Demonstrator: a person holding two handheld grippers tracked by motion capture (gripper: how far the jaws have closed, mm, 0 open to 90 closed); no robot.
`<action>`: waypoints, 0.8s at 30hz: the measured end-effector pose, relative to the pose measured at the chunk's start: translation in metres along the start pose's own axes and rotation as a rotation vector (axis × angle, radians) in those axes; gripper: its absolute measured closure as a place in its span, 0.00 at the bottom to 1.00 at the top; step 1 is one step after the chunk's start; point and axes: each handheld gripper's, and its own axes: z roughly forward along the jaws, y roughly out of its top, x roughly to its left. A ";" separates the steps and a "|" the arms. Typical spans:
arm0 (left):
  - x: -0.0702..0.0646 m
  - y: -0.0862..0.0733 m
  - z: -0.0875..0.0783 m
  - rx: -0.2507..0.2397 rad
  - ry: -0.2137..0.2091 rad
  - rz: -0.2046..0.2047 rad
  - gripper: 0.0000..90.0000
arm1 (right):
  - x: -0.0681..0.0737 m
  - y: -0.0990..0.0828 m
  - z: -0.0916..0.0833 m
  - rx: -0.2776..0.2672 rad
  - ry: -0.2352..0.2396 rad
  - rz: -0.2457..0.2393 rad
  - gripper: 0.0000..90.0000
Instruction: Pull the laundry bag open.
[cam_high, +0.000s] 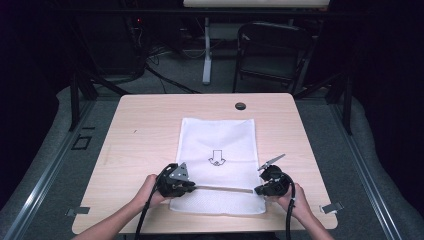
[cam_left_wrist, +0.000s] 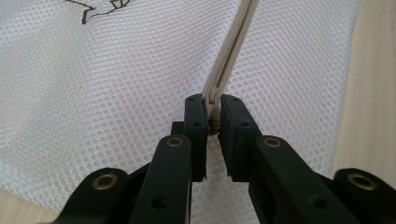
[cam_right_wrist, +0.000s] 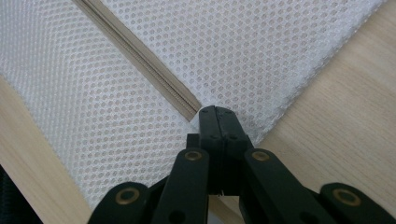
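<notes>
White mesh bag (cam_high: 218, 150) lies flat mid-table, long axis running from near edge to far edge. Both hands reach in low from the near edge: left gripper (cam_left_wrist: 213, 122) pinches the zipper (cam_left_wrist: 231, 53) pull; right gripper (cam_right_wrist: 218, 119) clamps the bag's edge at the zipper's other end.

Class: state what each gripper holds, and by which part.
Left gripper: the mesh bag's zipper pull. Right gripper: the bag's fabric at the zipper's end.

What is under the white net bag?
The wooden table lies under the bag; its wood shows faintly through the mesh holes. Whether anything is inside cannot be seen, though it lies flat.
</notes>
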 end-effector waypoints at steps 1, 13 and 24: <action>-0.001 0.000 0.000 0.003 -0.001 0.002 0.90 | 0.000 0.000 0.000 0.002 -0.005 -0.002 1.00; -0.009 -0.002 0.002 0.004 -0.018 -0.015 0.90 | 0.000 0.002 0.000 0.017 -0.035 -0.041 1.00; -0.009 0.001 0.009 0.008 -0.048 -0.039 0.90 | -0.008 0.002 -0.003 0.016 -0.054 -0.034 1.00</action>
